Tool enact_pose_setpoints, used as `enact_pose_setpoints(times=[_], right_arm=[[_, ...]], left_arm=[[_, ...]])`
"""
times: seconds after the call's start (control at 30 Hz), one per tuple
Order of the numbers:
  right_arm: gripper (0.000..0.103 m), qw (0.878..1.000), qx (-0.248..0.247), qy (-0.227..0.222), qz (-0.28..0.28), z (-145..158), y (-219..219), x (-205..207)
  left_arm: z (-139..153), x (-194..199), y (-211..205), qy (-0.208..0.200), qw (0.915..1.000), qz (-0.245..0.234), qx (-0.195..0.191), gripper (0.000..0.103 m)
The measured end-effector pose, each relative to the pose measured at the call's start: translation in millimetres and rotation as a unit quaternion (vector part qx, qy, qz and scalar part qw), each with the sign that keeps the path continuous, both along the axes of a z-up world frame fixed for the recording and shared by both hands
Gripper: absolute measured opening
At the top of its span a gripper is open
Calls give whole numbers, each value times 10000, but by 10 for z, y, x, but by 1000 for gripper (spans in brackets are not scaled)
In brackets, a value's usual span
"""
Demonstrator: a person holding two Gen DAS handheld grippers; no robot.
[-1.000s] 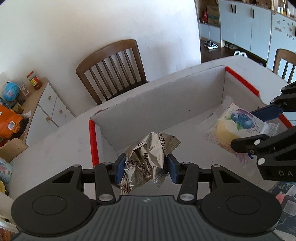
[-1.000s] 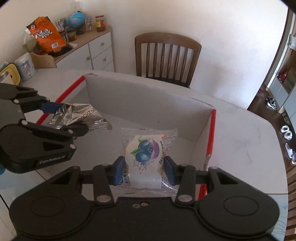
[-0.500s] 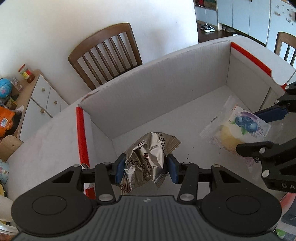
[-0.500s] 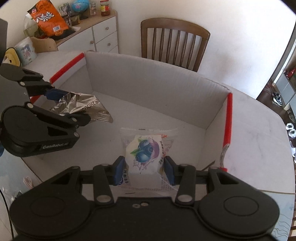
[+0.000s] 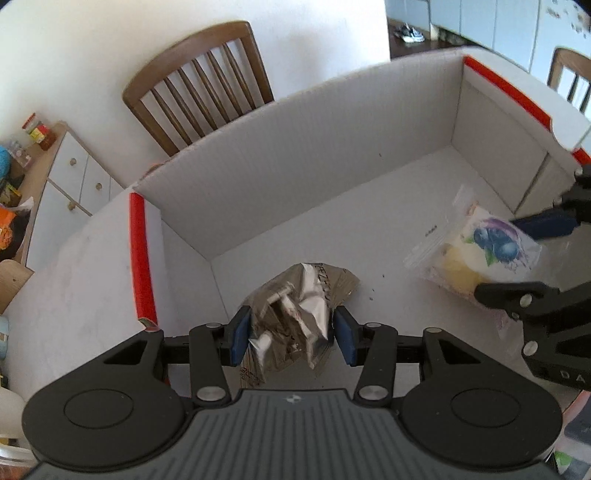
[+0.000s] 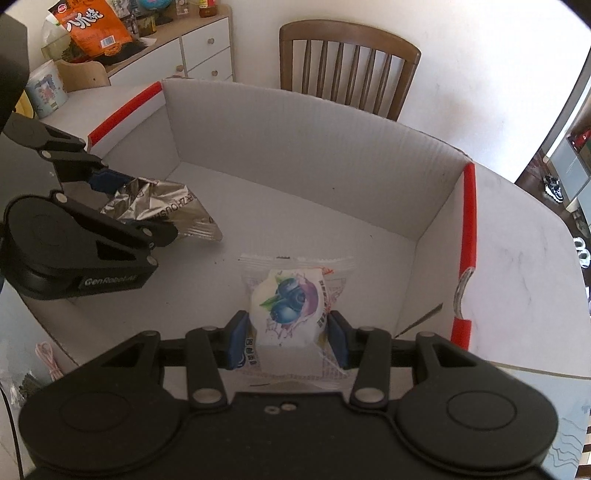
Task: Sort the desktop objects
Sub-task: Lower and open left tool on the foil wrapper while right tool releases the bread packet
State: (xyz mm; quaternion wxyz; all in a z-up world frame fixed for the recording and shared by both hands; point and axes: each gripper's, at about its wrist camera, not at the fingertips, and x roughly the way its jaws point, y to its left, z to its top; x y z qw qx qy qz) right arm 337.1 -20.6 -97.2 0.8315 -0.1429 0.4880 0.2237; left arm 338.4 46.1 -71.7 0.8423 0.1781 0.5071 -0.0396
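Observation:
My left gripper (image 5: 291,334) is shut on a crumpled silver foil packet (image 5: 295,302) and holds it low inside the white cardboard box (image 5: 303,147), near its left wall. My right gripper (image 6: 287,343) is shut on a clear-wrapped blueberry cake packet (image 6: 290,299), low over the box floor on the right side. In the right wrist view the left gripper (image 6: 122,206) with the foil packet (image 6: 162,206) is at the left. In the left wrist view the right gripper (image 5: 532,254) with the blueberry packet (image 5: 487,251) is at the right.
The box has red-taped edges (image 5: 138,258) and sits on a white table (image 6: 535,258). A wooden chair (image 6: 347,70) stands behind it. A white cabinet (image 6: 192,51) with an orange snack bag (image 6: 92,26) stands at the left. A cord (image 6: 46,360) lies left of the box.
Both grippers have moved forward and down into the box, each still holding its packet. The box walls now rise around both packets.

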Motion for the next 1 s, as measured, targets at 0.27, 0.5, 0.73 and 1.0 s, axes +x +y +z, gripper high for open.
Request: enact_pose_setpoints(times=[0.27, 0.5, 0.73, 1.0], right_arm=[[48, 10000, -49, -30, -31, -10, 35, 33], [59, 9998, 109, -171, 8, 86, 17, -20], [64, 9996, 142, -249, -1, 199, -35, -84], [72, 9988, 263, -416, 3, 401, -135, -191]], left_arm=[[-20, -39, -40, 39, 9999, -26, 89, 49], [46, -76, -39, -85, 10000, 22, -4, 50], [145, -146, -28, -256, 9996, 10, -100, 52], [298, -288, 3, -468, 9982, 68, -380, 60]])
